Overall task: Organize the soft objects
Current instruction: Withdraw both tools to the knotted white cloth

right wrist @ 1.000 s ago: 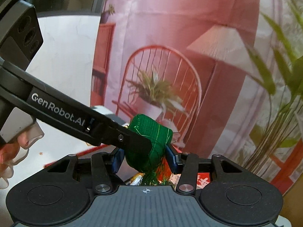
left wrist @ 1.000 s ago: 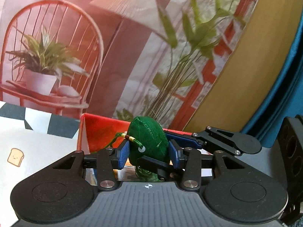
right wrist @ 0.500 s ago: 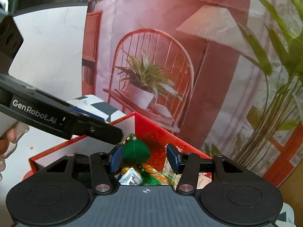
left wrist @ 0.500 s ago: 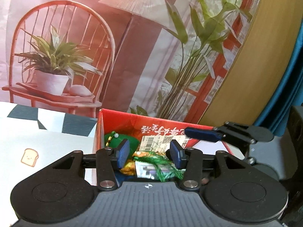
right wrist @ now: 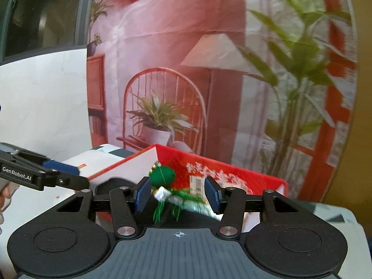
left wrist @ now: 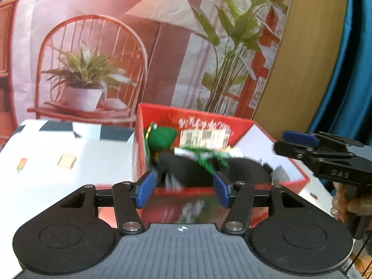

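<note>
Both grippers have backed away from the red box (left wrist: 232, 187) since a second ago, when together they held a green stuffed pouch (left wrist: 162, 137) between their pads; that pouch now lies inside the box, against its far left corner. Beside it in the box rest a white-wrapped bundle with green tassel threads (right wrist: 176, 197) and a dark soft item (left wrist: 204, 169) along the near wall, the latter blurred and not identifiable. A printed label is stuck to the far inner wall.

Left gripper (left wrist: 183, 189): jaws opening, moderately wide, nothing between the blue pads, which stand just short of the box's near wall. Right gripper (right wrist: 176, 194): jaws moderately apart and empty; the tasselled bundle shows through the gap but lies beyond the pads, in the box, untouched. Each gripper appears at the edge of the other's view, held clear to the side.

Surroundings: the box sits on a pale tabletop (left wrist: 58, 162) printed with small motifs; behind it hangs a backdrop picturing a chair, a potted plant and a lamp.

Assessment: the pouch's placement appears complete, and at least three soft items are gathered in the box. No further soft objects are visible on the exposed tabletop; whether any remain outside these views cannot be determined.
</note>
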The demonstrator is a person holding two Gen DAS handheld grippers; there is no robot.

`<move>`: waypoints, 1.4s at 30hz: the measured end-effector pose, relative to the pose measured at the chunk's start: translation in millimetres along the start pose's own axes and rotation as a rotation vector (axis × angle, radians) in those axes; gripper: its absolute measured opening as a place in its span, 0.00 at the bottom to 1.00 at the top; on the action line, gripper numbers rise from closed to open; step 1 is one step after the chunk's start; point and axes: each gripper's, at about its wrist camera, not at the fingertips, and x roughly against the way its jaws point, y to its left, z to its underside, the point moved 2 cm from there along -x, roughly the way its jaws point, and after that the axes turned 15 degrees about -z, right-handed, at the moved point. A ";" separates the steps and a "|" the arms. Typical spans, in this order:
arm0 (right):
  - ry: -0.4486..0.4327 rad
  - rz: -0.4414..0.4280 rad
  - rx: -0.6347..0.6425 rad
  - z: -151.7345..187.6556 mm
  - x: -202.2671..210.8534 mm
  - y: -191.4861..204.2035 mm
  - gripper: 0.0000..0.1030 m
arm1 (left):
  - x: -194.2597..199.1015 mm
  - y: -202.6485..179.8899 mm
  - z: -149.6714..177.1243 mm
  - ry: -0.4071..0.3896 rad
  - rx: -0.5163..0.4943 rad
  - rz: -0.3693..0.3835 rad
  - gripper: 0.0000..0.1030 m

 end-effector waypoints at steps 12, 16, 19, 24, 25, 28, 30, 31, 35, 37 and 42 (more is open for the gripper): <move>0.029 0.088 -0.098 97.9 53.9 16.7 0.46 | -18.0 3.3 71.3 0.116 0.092 -0.051 0.57; 0.068 0.120 -0.173 131.3 53.7 13.7 0.46 | -24.5 1.5 87.7 0.147 0.109 -0.046 0.57; 0.089 0.139 -0.214 149.6 51.0 10.7 0.46 | -26.2 -0.9 96.3 0.148 0.076 -0.053 0.57; 0.101 0.180 -0.263 166.2 45.5 0.7 0.47 | -28.0 1.6 105.9 0.145 0.066 -0.053 0.57; 0.102 0.188 -0.270 168.6 44.8 -1.1 0.49 | -29.0 1.8 107.4 0.146 0.064 -0.053 0.57; 0.106 0.204 -0.305 175.0 43.9 -7.5 0.53 | -29.6 1.7 110.9 0.140 0.055 -0.048 0.57; 0.107 0.207 -0.315 175.1 42.8 -10.1 0.55 | -29.9 1.4 111.5 0.139 0.052 -0.046 0.57; 0.111 0.208 -0.316 175.6 41.8 -10.7 0.55 | -30.4 0.9 111.3 0.137 0.052 -0.045 0.57; 0.147 0.199 -0.311 176.5 34.5 -11.4 0.55 | -31.4 -0.2 113.7 0.128 0.044 -0.041 0.57; 0.159 0.198 -0.311 177.1 31.8 -11.7 0.55 | -31.3 -0.9 114.8 0.124 0.039 -0.039 0.57; 0.168 0.191 -0.325 178.1 29.9 -13.5 0.55 | -31.1 -1.8 116.7 0.112 0.033 -0.036 0.56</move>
